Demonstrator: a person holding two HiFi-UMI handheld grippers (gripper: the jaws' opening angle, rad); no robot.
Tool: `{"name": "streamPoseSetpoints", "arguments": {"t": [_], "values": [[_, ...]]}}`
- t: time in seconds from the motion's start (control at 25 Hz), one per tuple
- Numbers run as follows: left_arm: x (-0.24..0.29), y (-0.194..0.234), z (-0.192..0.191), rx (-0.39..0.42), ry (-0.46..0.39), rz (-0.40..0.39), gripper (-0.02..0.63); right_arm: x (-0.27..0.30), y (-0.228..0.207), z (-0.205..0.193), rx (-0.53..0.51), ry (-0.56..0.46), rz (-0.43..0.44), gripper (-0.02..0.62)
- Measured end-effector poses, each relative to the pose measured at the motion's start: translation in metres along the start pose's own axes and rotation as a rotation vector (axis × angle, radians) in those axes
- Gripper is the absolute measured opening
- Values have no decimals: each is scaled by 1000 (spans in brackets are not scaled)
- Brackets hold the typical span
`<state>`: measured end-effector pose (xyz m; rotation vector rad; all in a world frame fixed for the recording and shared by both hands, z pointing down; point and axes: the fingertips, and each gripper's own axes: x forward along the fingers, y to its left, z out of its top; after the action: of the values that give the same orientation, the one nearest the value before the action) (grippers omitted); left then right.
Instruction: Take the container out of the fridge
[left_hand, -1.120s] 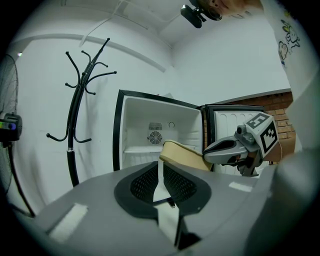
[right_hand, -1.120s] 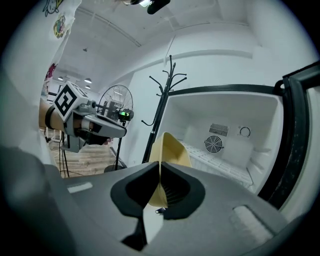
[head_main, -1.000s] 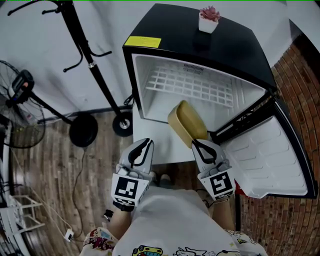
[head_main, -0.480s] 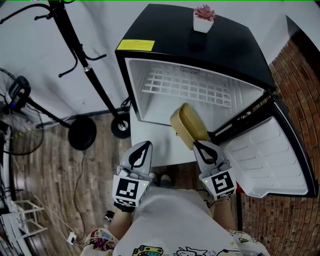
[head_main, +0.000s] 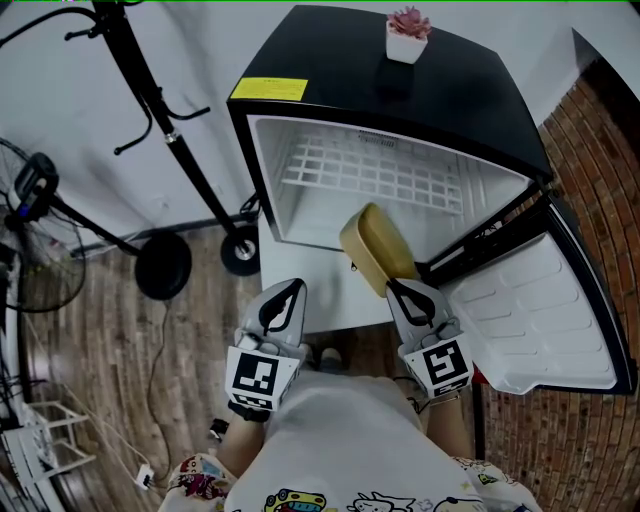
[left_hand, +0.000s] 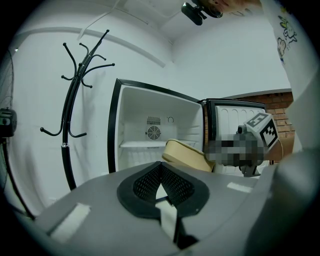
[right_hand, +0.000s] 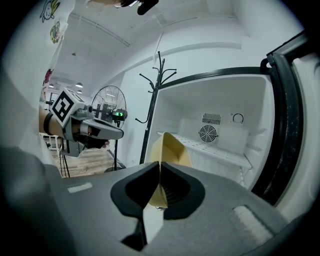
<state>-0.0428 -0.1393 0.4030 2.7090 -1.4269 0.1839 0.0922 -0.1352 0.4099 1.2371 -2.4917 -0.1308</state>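
Note:
A tan oval container (head_main: 375, 245) hangs tilted on its edge in front of the open black fridge (head_main: 430, 95). My right gripper (head_main: 392, 288) is shut on the container's near rim, and in the right gripper view the rim (right_hand: 170, 147) sits pinched between the closed pads. The container (left_hand: 182, 154) also shows in the left gripper view, right of the fridge opening. My left gripper (head_main: 295, 285) is to the container's left, apart from it and shut with nothing between its jaws; its pads (left_hand: 150, 182) meet.
The fridge interior holds only a white wire shelf (head_main: 370, 175). Its door (head_main: 540, 310) swings open to the right. A small potted plant (head_main: 406, 38) stands on top. A black coat stand (head_main: 160, 110) and a fan (head_main: 30, 190) stand left, on wooden flooring.
The head view has shifted slightly. The container stays in my right gripper at about the same place, and both grippers have hardly moved.

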Motion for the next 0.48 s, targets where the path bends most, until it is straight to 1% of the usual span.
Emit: {"name": "streamPoseSetpoints", "arguments": {"t": [0.24, 0.48], "values": [[1, 4, 0, 3, -18, 0, 2, 0, 0, 1, 6, 1, -7, 17], [2, 4, -2, -7, -2, -2, 2, 1, 0, 0, 10, 5, -9, 17]]}}
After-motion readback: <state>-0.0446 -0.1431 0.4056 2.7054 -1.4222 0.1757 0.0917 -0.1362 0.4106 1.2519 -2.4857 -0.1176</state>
